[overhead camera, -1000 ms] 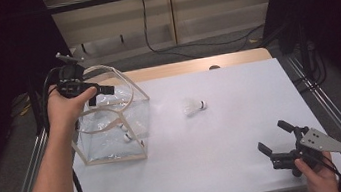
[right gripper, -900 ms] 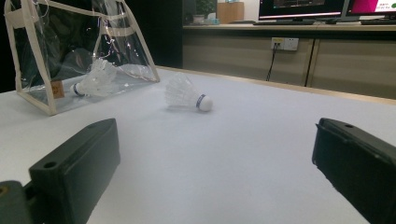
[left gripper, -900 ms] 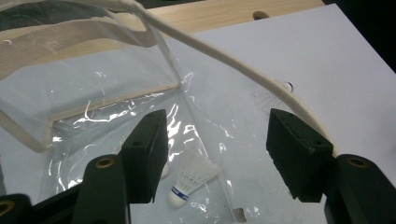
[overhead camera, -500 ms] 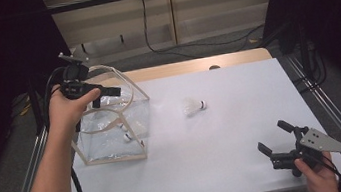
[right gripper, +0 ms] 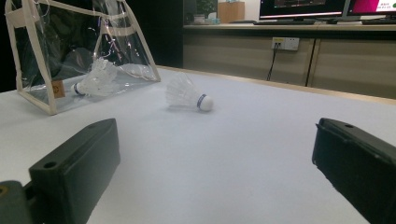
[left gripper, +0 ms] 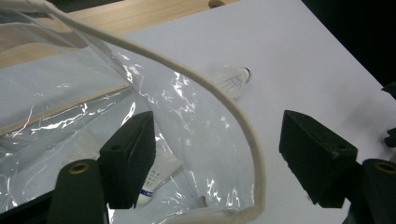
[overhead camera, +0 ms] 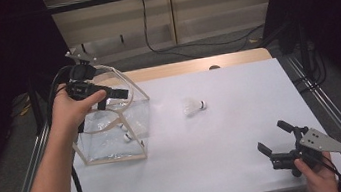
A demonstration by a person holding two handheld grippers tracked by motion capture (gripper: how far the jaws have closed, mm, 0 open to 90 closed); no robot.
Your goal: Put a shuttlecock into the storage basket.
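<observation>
A clear plastic bag [overhead camera: 113, 134] with cream trim stands at the table's left, with shuttlecocks [overhead camera: 128, 136] lying inside it. My left gripper [overhead camera: 114, 98] hovers at the bag's top rim. Its jaws have just been opening. The cream rim [left gripper: 187, 77] runs between them, and the pads stand clear of it. One shuttlecock [left gripper: 156, 179] shows through the plastic below. Another shuttlecock [overhead camera: 193, 106] lies loose on the white table mid-way across. My right gripper [overhead camera: 271, 136] rests open near the front right edge, facing the loose shuttlecock [right gripper: 188, 95] and the bag [right gripper: 28, 60].
The white table top [overhead camera: 228, 158] has a wooden strip [overhead camera: 194, 65] along its far edge and metal rails down both sides. Cables [overhead camera: 161, 42] trail on the floor behind. The left gripper's black cable [overhead camera: 78, 189] hangs along the left forearm.
The left hand has shifted slightly at the bag's rim. The right gripper and the loose shuttlecock have stayed put.
</observation>
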